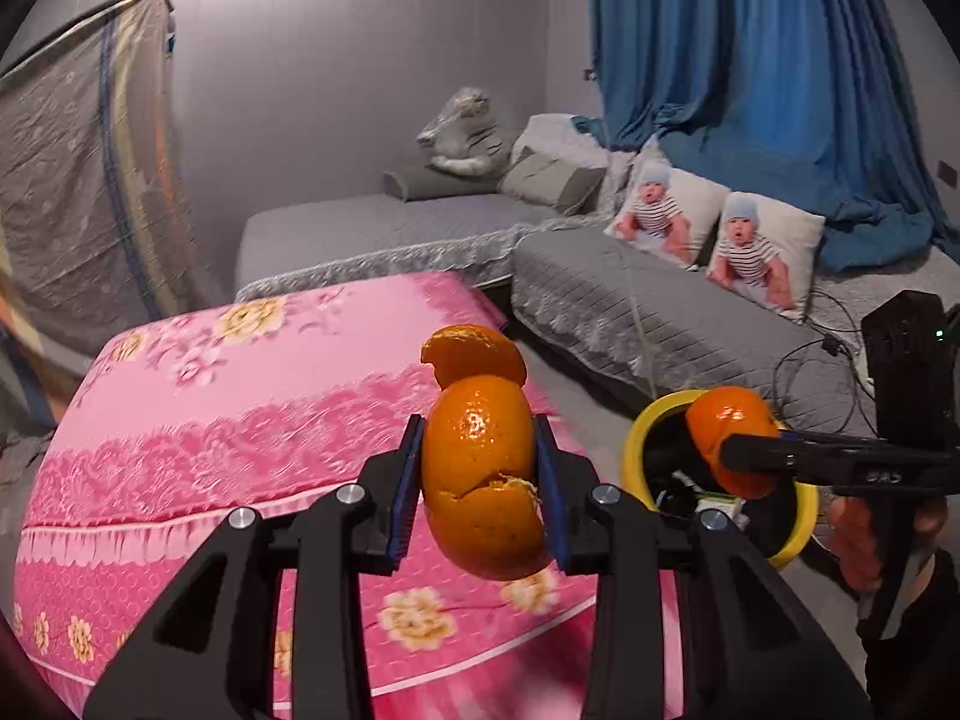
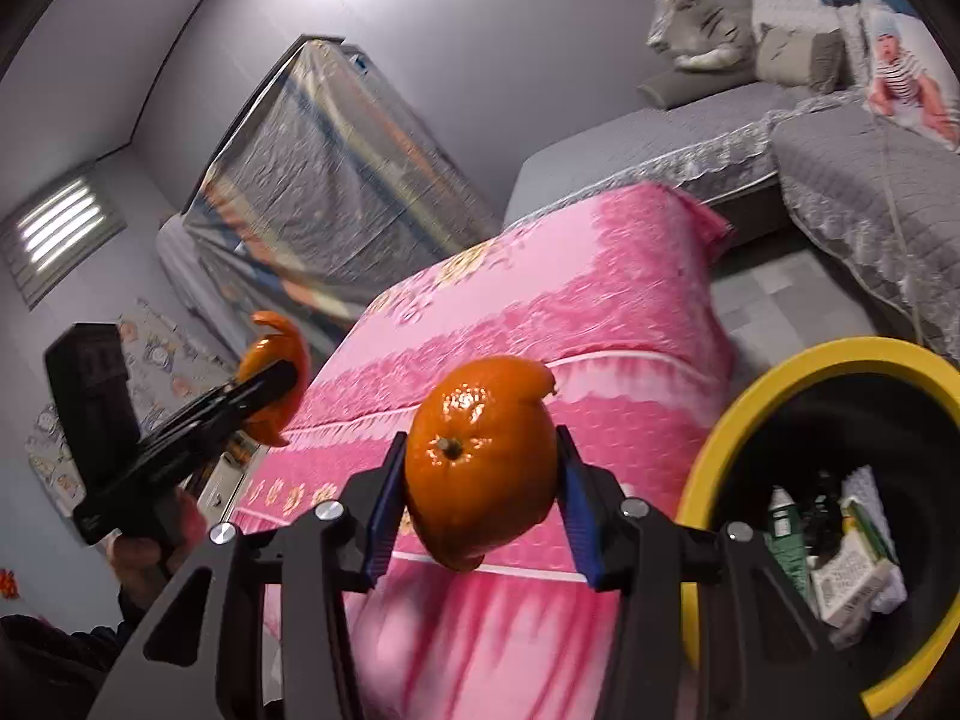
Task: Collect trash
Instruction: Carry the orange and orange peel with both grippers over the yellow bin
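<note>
Jaws clamped on both: left gripper point(image 1: 480, 468) pinches a split orange peel point(image 1: 480, 456), right gripper point(image 2: 480, 480) pinches another orange peel point(image 2: 480, 456). Both pieces are off the pink bed point(image 1: 240, 396), mid-air. Yellow-rimmed bin point(image 2: 780, 372) sits near right, already holding cartons and a bottle. Left to do, I'd say: carry over, drop both. No other trash visible on the bed.

bin point(image 2: 750, 414): rim cut off right | bin contents point(image 2: 852, 564): labels unreadable

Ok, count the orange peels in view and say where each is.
2. One orange peel is clamped in the left gripper; the other peel is in the right gripper near the yellow-rimmed bin. More may be hidden inside.
</note>
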Available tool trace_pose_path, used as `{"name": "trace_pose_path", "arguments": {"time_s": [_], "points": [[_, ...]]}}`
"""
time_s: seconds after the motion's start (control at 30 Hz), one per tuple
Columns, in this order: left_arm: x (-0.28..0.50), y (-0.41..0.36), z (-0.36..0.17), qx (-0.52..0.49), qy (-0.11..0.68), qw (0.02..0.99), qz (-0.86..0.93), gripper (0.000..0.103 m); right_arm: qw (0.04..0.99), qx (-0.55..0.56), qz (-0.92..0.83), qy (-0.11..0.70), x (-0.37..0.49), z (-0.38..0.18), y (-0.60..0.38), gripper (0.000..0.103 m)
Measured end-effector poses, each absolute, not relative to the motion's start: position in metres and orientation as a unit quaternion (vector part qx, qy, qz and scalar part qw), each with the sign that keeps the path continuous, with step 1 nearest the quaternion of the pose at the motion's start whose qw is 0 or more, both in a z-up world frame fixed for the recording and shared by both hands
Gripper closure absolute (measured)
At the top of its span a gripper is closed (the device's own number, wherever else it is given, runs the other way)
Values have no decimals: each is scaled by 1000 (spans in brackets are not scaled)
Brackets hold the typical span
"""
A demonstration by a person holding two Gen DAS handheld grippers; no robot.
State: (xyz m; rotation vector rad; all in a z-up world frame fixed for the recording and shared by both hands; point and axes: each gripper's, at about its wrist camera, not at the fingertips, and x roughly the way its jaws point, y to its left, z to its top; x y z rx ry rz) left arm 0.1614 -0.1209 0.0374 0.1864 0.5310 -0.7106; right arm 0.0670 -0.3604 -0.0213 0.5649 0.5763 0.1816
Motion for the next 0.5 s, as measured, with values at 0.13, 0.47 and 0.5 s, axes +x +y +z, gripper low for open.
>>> {"name": "trace_pose_path", "arguments": {"time_s": [0.13,0.47,0.5], "points": [[141,-154,47,102,238,894,-366,70,925,275,43,259,46,-24,-384,59],[115,-230,47,127,227,871,-417,70,932,264,-69,237,8,-42,-427,59],[114,-233,45,127,228,869,-420,70,931,266,-76,238,6,-45,-431,59]]}}
